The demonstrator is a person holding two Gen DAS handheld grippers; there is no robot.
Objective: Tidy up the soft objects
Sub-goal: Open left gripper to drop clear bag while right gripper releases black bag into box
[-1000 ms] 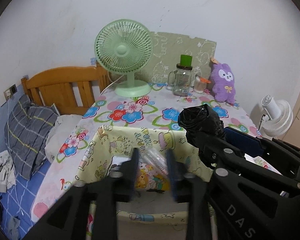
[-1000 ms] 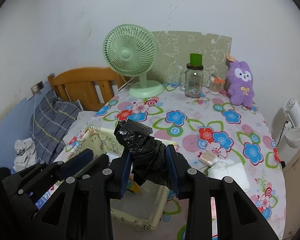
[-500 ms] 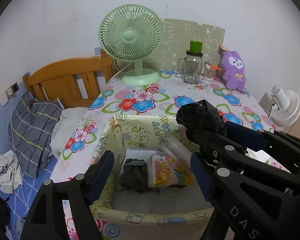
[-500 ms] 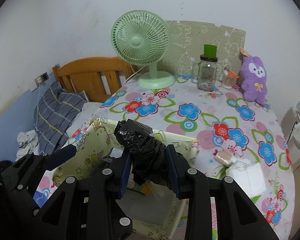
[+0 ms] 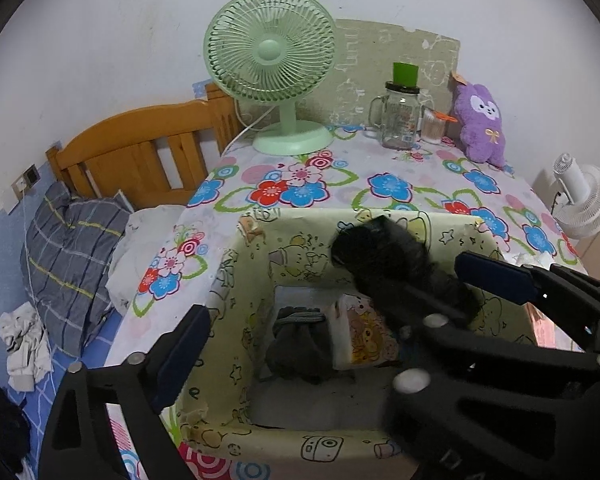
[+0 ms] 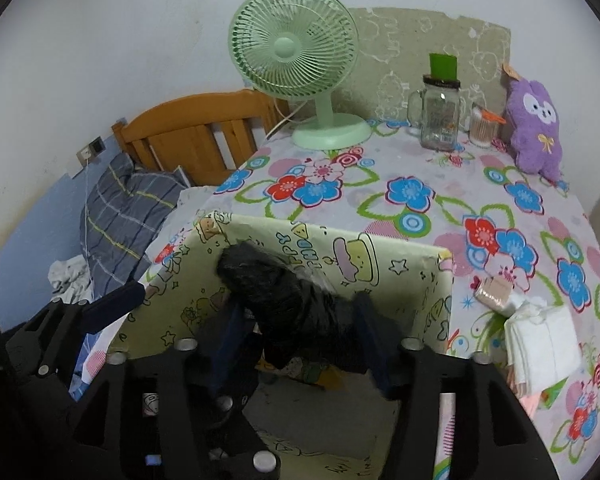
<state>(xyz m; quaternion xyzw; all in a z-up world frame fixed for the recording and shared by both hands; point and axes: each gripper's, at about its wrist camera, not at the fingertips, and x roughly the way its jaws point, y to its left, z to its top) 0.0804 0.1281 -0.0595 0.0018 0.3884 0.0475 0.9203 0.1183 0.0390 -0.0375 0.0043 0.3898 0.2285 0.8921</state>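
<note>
A yellow cartoon-print fabric box (image 5: 244, 280) (image 6: 400, 264) stands on the flowered table. Inside lie a dark grey cloth (image 5: 296, 344) and a cartoon tissue pack (image 5: 360, 332). My right gripper (image 6: 296, 320) is down inside the box with a crumpled black plastic bag (image 6: 268, 280) (image 5: 384, 256) between its fingers; the jaws look spread and blurred, so the grip is unclear. My left gripper (image 5: 328, 300) is open wide and empty over the box's near side. A purple plush (image 5: 482, 124) (image 6: 534, 128) stands at the back right.
A green desk fan (image 5: 272, 60) and a glass jar with green lid (image 5: 400, 116) stand at the table's back. A white folded packet (image 6: 540, 340) and a small tan pack (image 6: 494, 288) lie right of the box. A bed with a wooden headboard (image 5: 140, 152) is to the left.
The left gripper let go of what it held in the box and opened wide. The right gripper carried the black bag left and down into the box, and its jaws have spread.
</note>
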